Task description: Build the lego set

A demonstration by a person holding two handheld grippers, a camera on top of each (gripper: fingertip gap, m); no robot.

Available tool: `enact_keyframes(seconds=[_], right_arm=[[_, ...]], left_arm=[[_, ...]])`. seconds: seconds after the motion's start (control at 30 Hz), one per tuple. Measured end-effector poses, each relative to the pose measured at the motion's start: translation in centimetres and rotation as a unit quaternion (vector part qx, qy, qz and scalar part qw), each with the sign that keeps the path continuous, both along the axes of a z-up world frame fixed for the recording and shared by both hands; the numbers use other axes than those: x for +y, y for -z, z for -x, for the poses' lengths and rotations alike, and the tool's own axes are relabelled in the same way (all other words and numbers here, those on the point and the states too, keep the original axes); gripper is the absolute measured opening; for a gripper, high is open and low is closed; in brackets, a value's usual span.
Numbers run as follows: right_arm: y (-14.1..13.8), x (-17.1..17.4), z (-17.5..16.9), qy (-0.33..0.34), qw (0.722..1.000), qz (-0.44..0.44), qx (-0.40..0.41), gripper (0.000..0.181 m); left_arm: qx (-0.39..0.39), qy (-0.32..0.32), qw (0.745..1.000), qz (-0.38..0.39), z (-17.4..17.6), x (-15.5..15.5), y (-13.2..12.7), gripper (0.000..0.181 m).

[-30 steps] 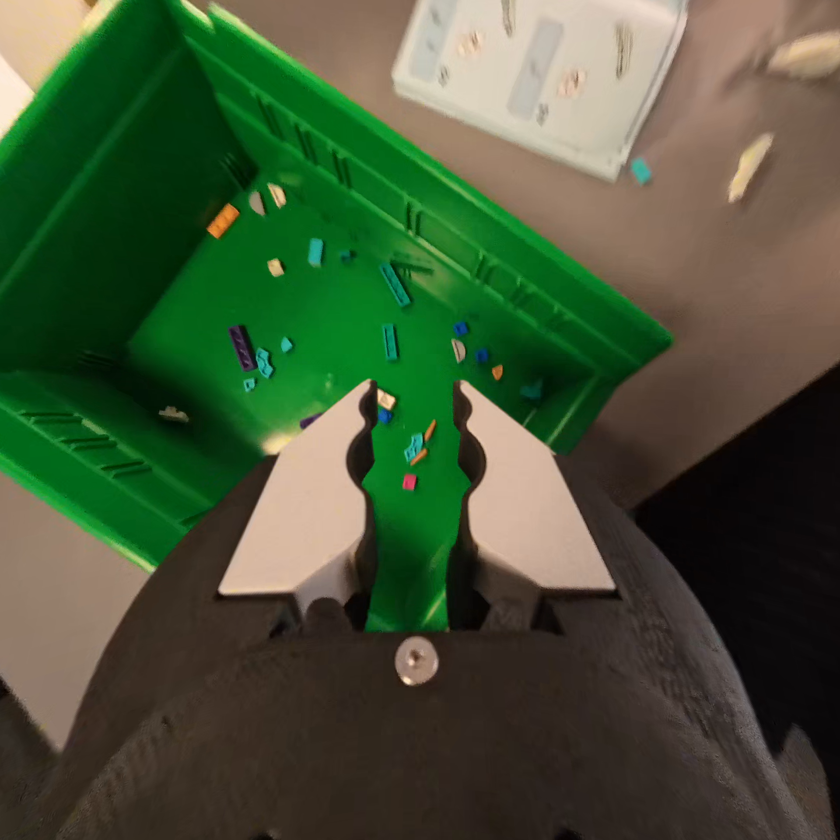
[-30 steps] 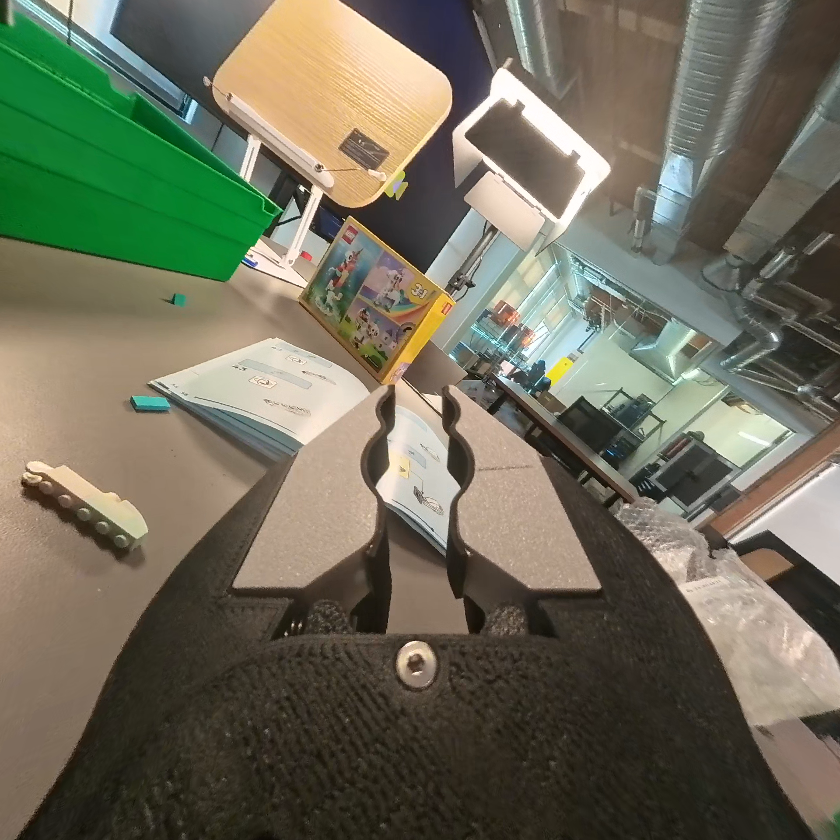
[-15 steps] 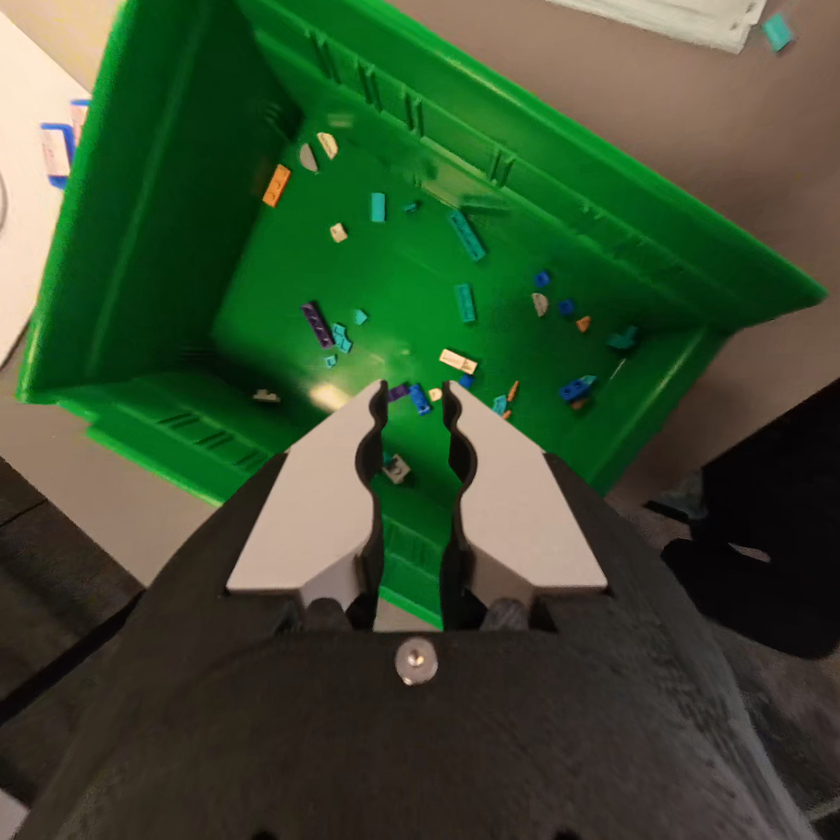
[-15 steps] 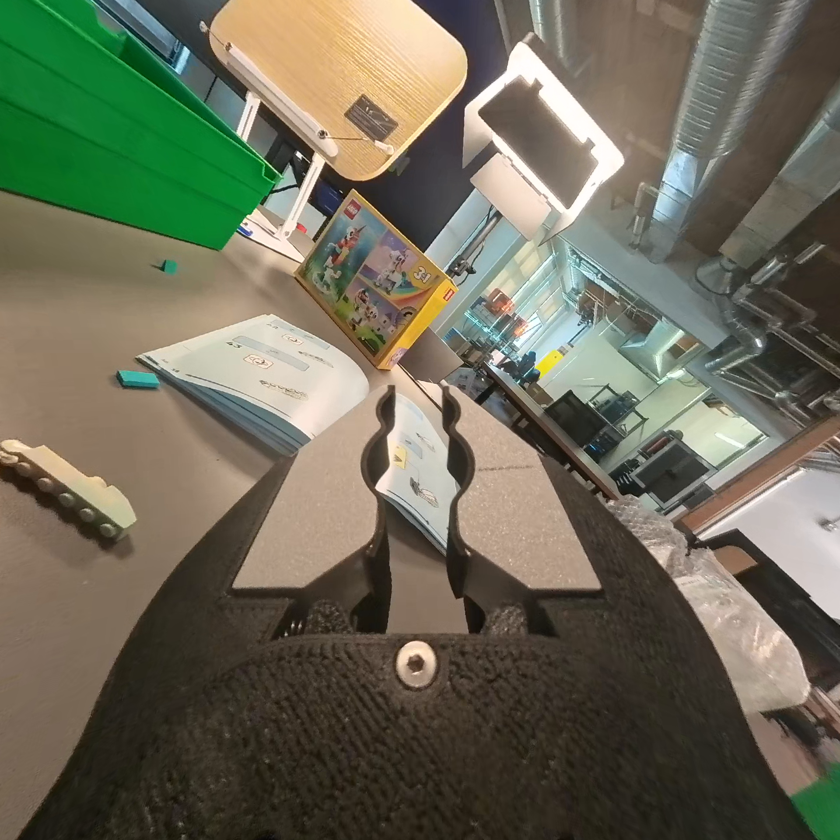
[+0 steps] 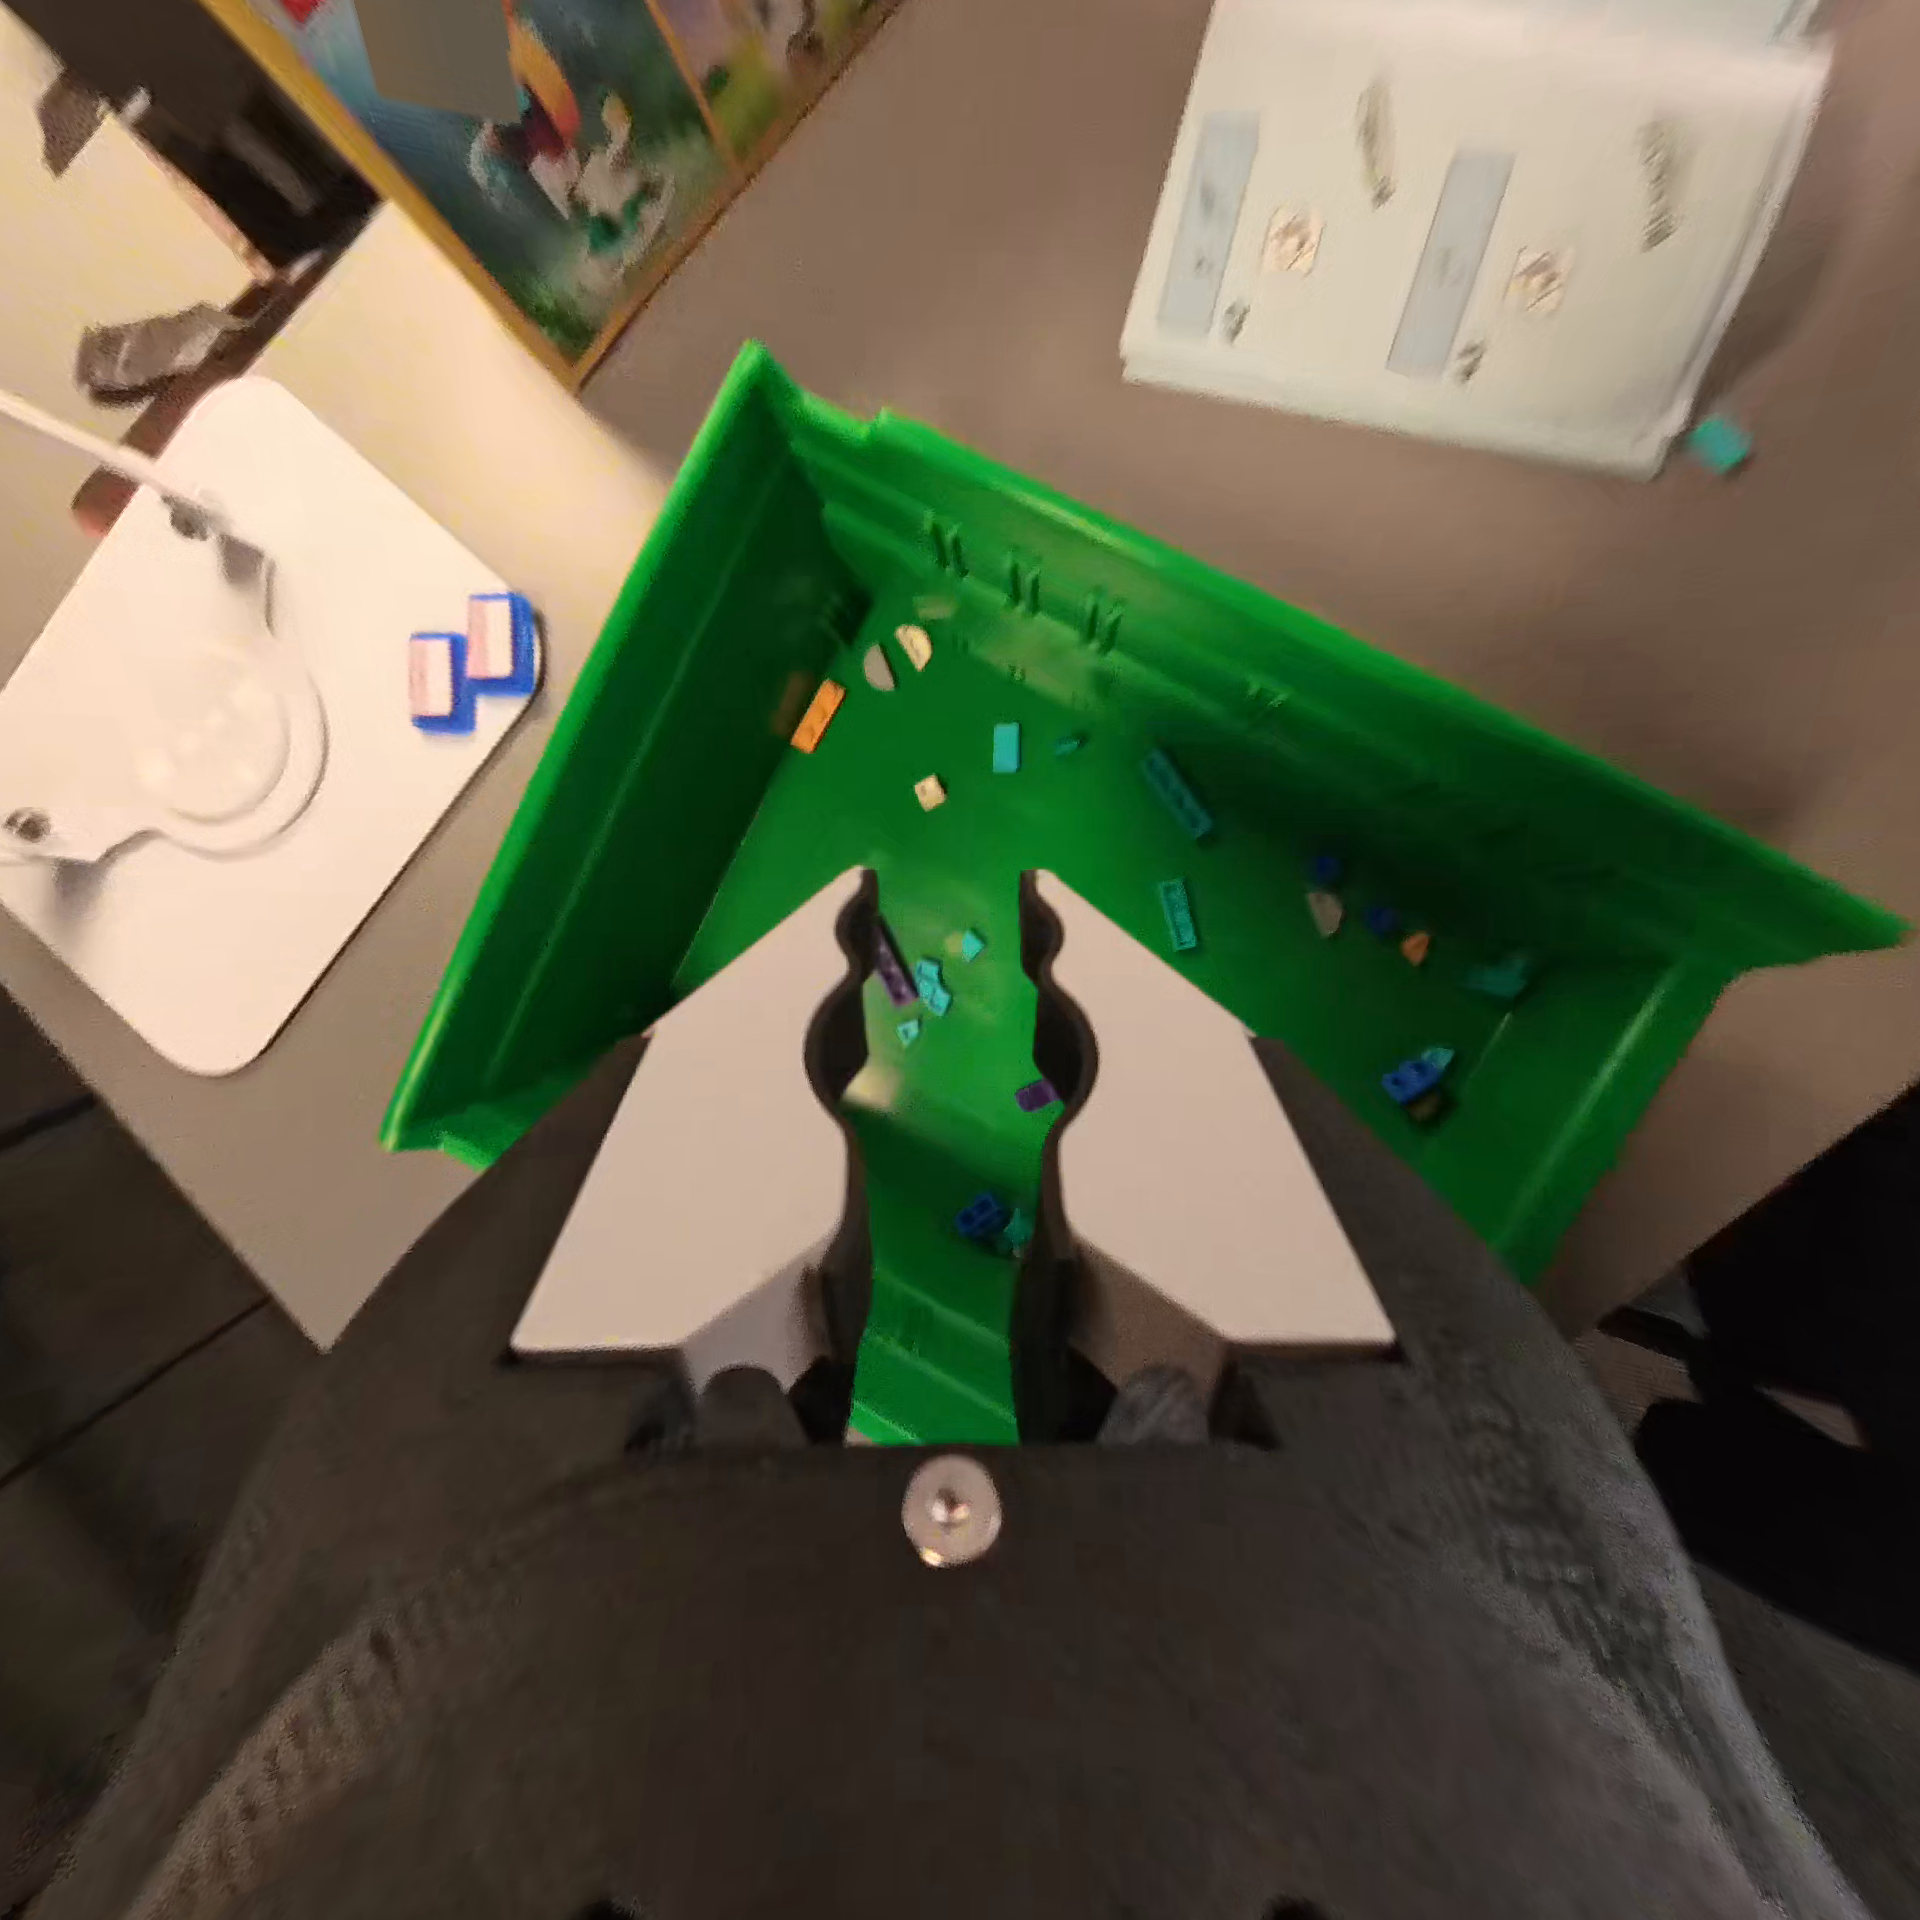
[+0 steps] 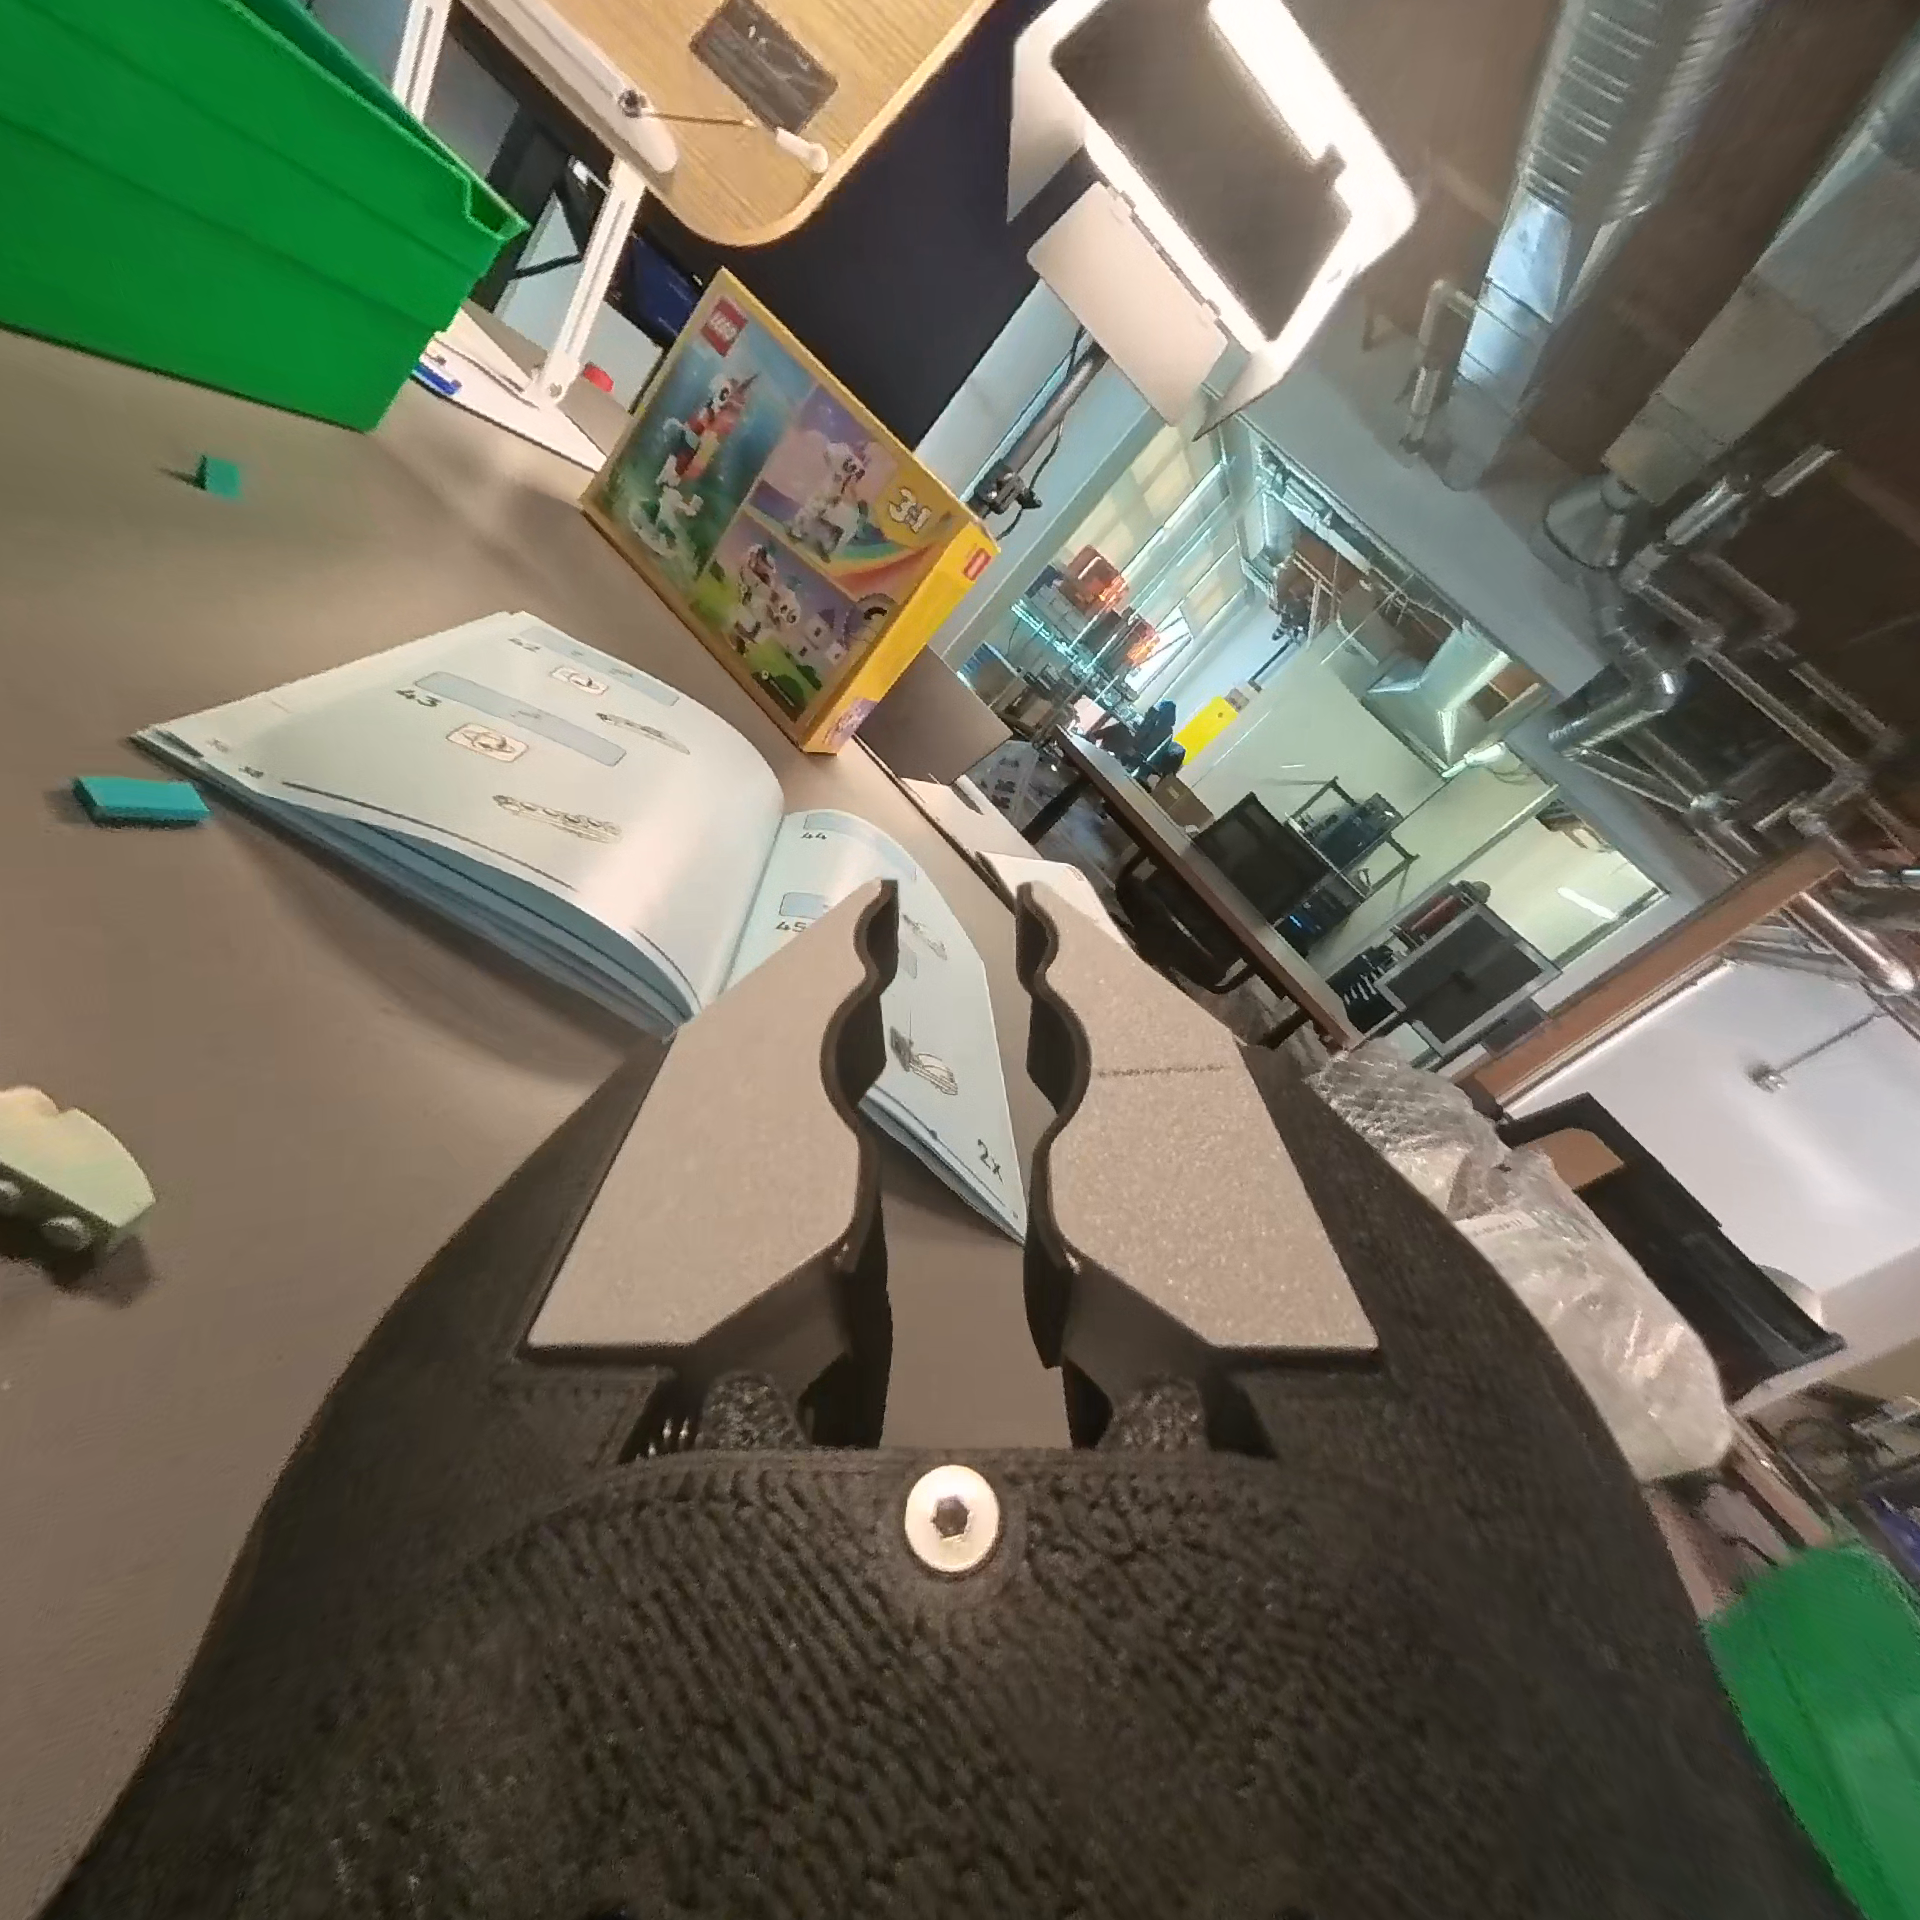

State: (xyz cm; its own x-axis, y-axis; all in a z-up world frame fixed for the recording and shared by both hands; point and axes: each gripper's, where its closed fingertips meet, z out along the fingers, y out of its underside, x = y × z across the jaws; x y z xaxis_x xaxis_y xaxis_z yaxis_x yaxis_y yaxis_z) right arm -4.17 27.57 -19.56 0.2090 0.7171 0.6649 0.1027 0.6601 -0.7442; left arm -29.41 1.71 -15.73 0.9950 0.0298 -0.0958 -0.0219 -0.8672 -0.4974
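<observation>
Grey-brown matte tabletop (image 6: 312,1039) in an open workshop with exposed ceiling ducts. Left gripper (image 5: 943,883) hangs above the green plastic bin (image 5: 644,810), jaws apart, nothing between them. Small loose lego pieces (image 5: 1174,914) in teal, blue, purple, orange and cream lie scattered on the bin floor. Right gripper (image 6: 948,899) sits low over the table, jaws apart, empty, pointed at the open pale-blue instruction booklet (image 6: 499,769). Yellow-edged lego set box (image 6: 790,540) stands beyond the booklet; flat teal tile (image 6: 140,800) just beside its page edge.
</observation>
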Motion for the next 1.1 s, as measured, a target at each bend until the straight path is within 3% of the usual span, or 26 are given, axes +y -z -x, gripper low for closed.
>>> enact_keyframes(seconds=[0.07, 0.17, 0.3, 0.43, 0.57, 0.8, 1.1], right_arm=[[0.1, -0.1, 0.0, 0.002, 1.000, -0.007, -0.003, 0.020], [0.2, 0.0, 0.0, 0.008, 1.000, -0.013, -0.005, 0.020], [0.4, -0.2, 0.1, 0.004, 1.000, -0.019, -0.011, 0.020], [0.5, -0.3, 0.2, 0.003, 1.000, -0.023, -0.015, 0.020], [0.5, -0.5, 0.2, 0.000, 1.000, -0.026, -0.014, 0.020], [0.4, -1.1, 0.2, -0.011, 0.999, -0.038, -0.008, 0.020], [0.0, -1.7, 0.0, -0.025, 0.999, -0.045, 0.003, 0.020]], left_arm=[[-0.031, 0.026, 0.999, -0.001, -0.6, 0.0, -0.1, 0.028], [-0.052, 0.074, 0.995, 0.048, -2.1, -1.1, 2.2, 0.032], [0.042, 0.080, 0.987, 0.136, -0.8, -2.9, 5.7, 0.031], [0.133, 0.058, 0.969, 0.202, 2.9, -4.2, 6.9, 0.030], [0.091, 0.004, 0.950, 0.298, 4.4, -5.4, 8.3, 0.026], [0.080, -0.017, 0.879, 0.469, 6.5, -7.0, 10.4, 0.031], [0.061, -0.031, 0.854, 0.516, 7.2, -7.8, 11.9, 0.032]])
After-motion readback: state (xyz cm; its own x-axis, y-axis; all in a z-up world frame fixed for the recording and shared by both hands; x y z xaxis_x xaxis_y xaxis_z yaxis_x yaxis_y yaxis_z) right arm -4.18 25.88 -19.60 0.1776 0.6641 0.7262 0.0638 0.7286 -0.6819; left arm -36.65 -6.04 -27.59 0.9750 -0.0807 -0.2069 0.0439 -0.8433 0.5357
